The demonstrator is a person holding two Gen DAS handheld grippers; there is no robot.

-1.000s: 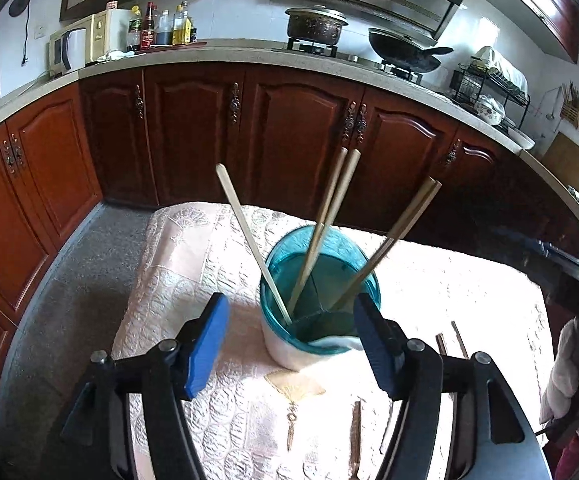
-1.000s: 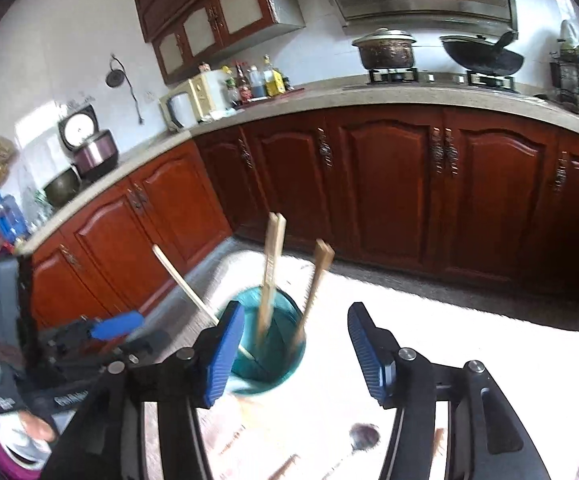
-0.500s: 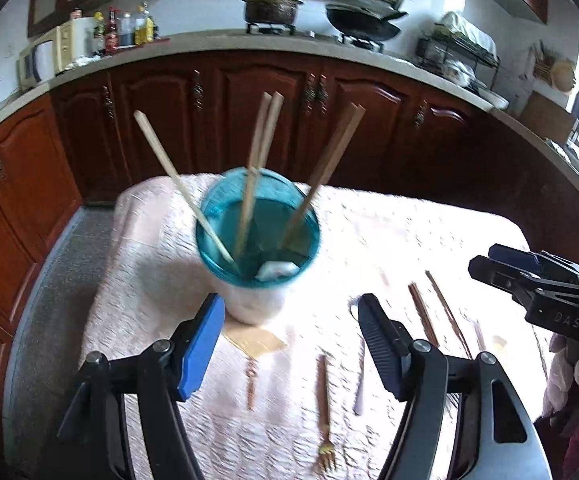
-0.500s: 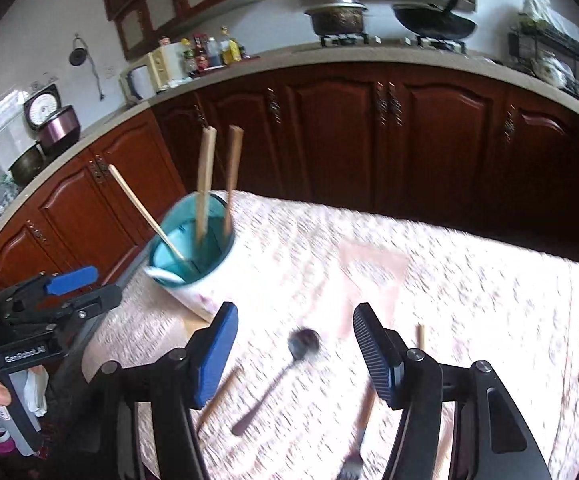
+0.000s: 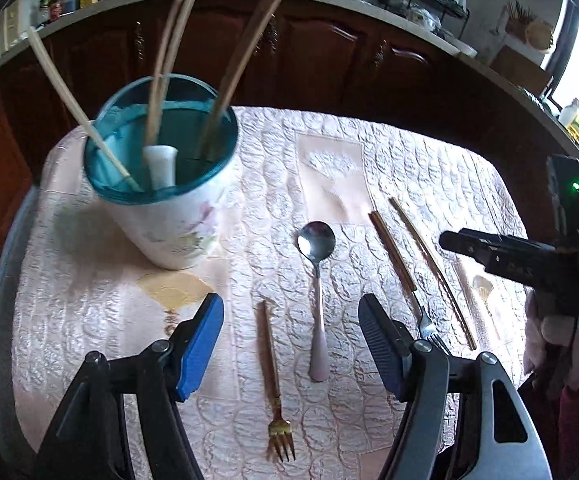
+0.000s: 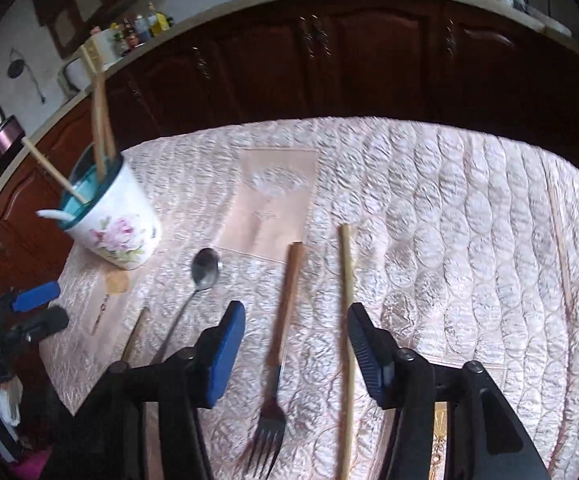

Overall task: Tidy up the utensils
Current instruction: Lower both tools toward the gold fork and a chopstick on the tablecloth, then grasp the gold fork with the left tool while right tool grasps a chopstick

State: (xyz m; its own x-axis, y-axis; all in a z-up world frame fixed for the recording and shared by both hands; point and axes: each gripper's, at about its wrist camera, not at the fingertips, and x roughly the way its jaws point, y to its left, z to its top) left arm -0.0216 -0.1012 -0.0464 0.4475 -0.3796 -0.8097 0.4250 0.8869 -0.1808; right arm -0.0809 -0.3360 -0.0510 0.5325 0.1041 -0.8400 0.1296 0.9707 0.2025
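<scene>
Kitchen desk under a quilted cloth: cup (image 5: 161, 184) holds chopsticks; spoon (image 5: 316, 276) and gold fork (image 5: 273, 380) lie under the released left gripper (image 5: 291, 344). Right gripper (image 6: 296, 354), unclenched, jaws just narrowed, straddles the wood-handled fork (image 6: 279, 344). Best to pinch its handle squarely.

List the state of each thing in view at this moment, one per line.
Floral white cup with teal rim: upright, holding chopsticks and a white spoon.
Steel spoon with pink handle: flat on the quilted cloth.
Gold fork: flat, between the left tongs' pads.
Brown-handled steel fork: flat, under the right tongs.
Left tongs: open, empty.
Right tongs: open, just closing, empty.
</scene>
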